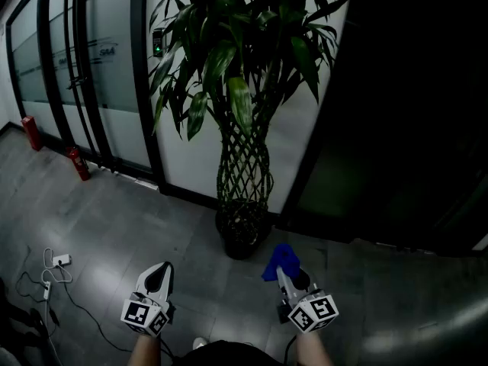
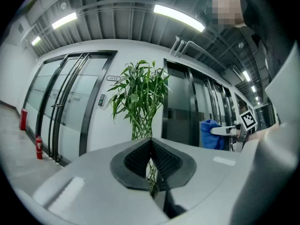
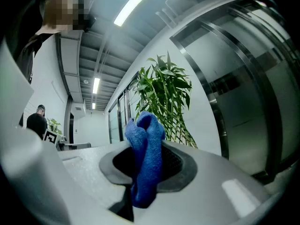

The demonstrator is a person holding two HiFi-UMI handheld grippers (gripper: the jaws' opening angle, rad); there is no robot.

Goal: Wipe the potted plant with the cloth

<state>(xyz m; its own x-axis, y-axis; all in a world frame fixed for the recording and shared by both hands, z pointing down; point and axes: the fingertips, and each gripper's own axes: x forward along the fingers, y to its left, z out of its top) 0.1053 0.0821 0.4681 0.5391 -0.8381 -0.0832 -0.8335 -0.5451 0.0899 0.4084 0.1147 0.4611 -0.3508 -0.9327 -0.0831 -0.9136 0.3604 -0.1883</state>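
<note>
Grey floor (image 1: pixel 114 219): plant (image 1: pixel 244 166), cable (image 1: pixel 47 284), extinguishers (image 1: pixel 79 164)

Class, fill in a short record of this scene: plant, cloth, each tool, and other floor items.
plant: potted plant, braided stems, on floor by wall, untouched
right: right tool shut on blue cloth, short of plant
left: left tool shut, empty
other: two red extinguishers, white plug with cable

The cloth (image 3: pixel 145 144) looks fuzzy, the potted plant (image 1: pixel 241 105) glossy-leaved.
</note>
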